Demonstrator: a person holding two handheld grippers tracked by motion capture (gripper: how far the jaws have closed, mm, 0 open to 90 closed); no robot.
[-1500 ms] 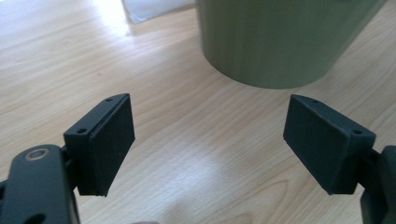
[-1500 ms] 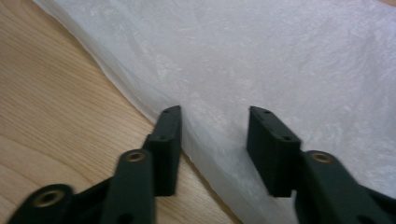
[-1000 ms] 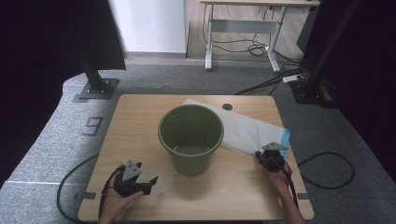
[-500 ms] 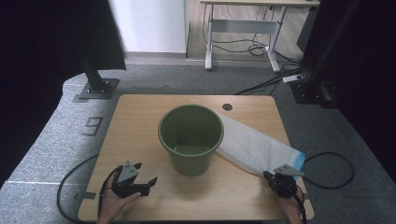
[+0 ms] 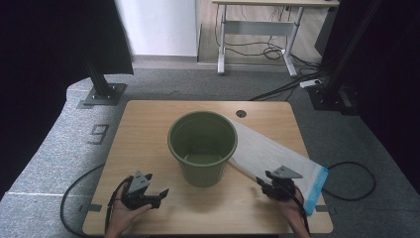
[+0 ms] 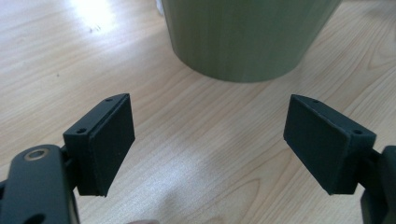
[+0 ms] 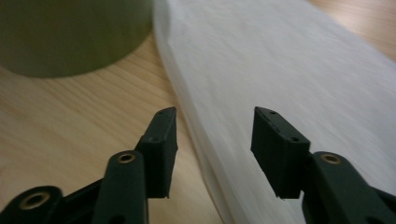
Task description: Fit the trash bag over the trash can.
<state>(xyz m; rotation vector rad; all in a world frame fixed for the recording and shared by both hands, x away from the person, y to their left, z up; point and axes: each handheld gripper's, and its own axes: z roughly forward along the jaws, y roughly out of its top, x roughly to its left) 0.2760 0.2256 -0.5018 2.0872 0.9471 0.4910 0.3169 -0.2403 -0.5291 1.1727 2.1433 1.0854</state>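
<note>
So there's a green bucket point(image 5: 202, 147) sitting upright mid-bench point(image 5: 143, 129), with a long white bag point(image 5: 277, 158) lying flat to its right, blue edge at the near right end. The left hand-held gripper point(image 5: 157, 194) rests near left, jaws spread wide, nothing in them. The right hand-held gripper point(image 5: 265, 182) sits at the bag's near edge, jaws parted around it, not clamped.

a "9" on the grey floor mat point(image 5: 100, 133)
</note>
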